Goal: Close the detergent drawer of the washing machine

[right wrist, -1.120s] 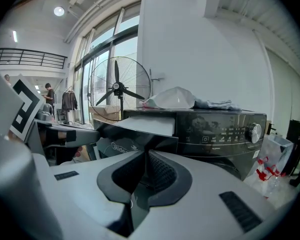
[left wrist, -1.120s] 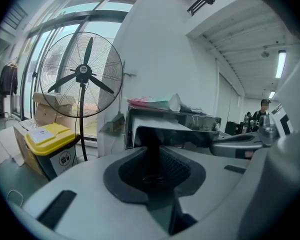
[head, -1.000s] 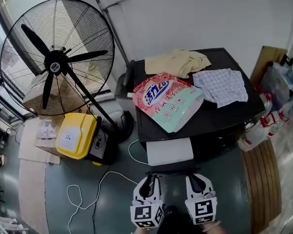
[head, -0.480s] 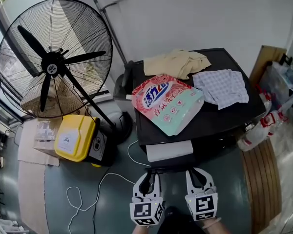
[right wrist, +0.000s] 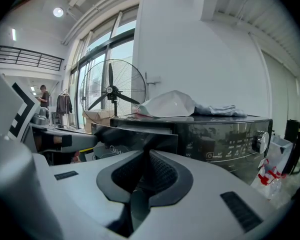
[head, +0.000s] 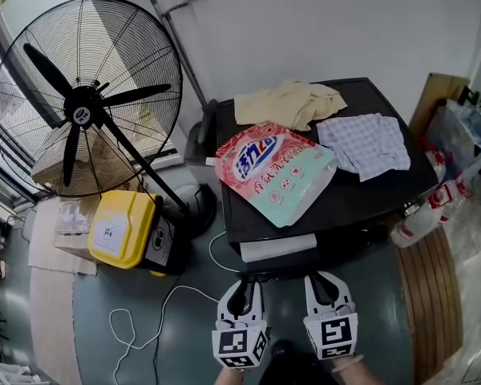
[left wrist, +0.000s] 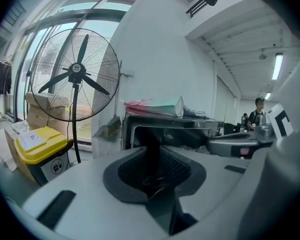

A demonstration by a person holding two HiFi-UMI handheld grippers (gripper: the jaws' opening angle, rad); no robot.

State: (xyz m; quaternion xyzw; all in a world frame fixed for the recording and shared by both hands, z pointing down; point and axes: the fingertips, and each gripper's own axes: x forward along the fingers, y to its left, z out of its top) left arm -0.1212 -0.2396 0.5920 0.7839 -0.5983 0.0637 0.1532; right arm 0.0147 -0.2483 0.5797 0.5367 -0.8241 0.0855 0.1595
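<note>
The black washing machine (head: 369, 191) stands ahead of me. Its white detergent drawer (head: 276, 247) sticks out a short way from the front at the left. A pink and green detergent bag (head: 276, 171) lies on the machine's top. My left gripper (head: 244, 285) and right gripper (head: 321, 281) sit side by side at the drawer's dark front face, tips against it, both shut with nothing between the jaws. In the left gripper view the left gripper (left wrist: 152, 144) points at the drawer front (left wrist: 185, 131). In the right gripper view the right gripper (right wrist: 147, 156) meets the drawer (right wrist: 140, 136) beside the control panel (right wrist: 235, 141).
A beige cloth (head: 293, 103) and a checked cloth (head: 365, 139) lie on the machine. A big floor fan (head: 84, 107), a yellow box (head: 124, 227) and a white cable (head: 168, 311) are on the left. A wooden board (head: 433, 295) and bags (head: 465, 135) are on the right.
Both grippers have moved forward together toward the machine, and the drawer has slid farther in, so less of its white top shows.
</note>
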